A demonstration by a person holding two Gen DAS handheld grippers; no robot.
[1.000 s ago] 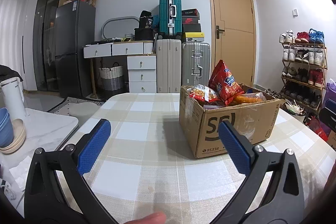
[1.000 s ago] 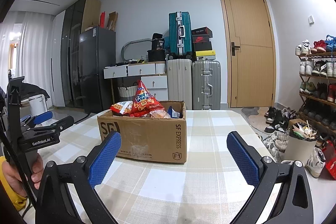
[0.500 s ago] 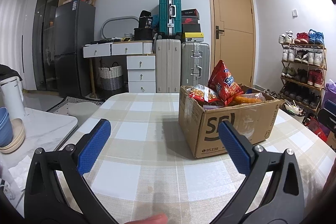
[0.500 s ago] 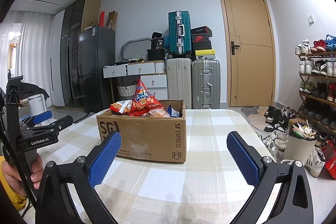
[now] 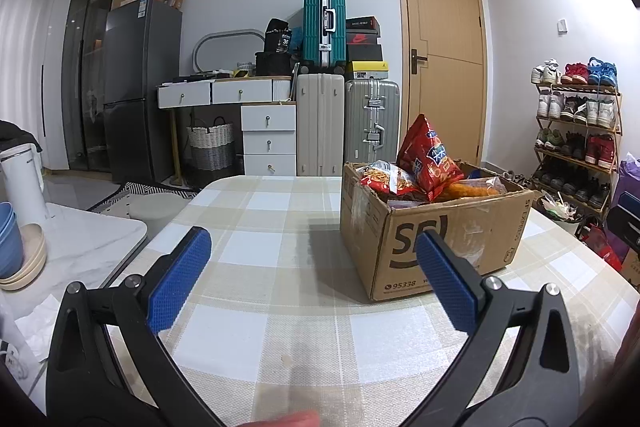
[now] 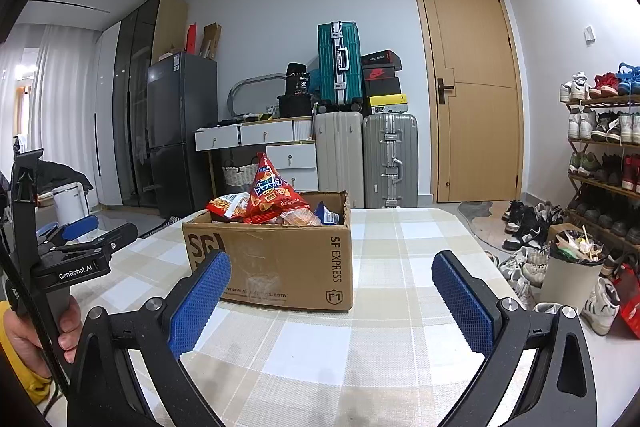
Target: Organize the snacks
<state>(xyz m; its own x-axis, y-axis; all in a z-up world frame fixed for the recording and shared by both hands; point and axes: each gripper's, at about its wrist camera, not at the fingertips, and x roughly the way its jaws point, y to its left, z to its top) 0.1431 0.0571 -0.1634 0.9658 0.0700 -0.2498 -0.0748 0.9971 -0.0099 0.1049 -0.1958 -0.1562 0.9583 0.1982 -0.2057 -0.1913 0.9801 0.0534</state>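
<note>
Brown corrugated cardboard box [image 5: 436,235] printed with black "SF" lettering, standing on the beige-and-white checked cloth surface [image 5: 272,267], open-topped. Crammed with snack packets: tall red crinkled chip bag [image 5: 426,157] upright above the rim, red-and-yellow noodle-snack packet [image 5: 384,179] lying beside it, orange packet [image 5: 468,190] just behind. Left gripper [image 5: 312,275] low over the surface, short of the box, blue-padded fingers [image 5: 178,281] spread wide, holding nothing. Right gripper [image 6: 330,301] likewise near the box's other side, blue fingers [image 6: 200,303] wide apart, empty. Hand [image 6: 28,335] wrapped round the left gripper's black handle.
</note>
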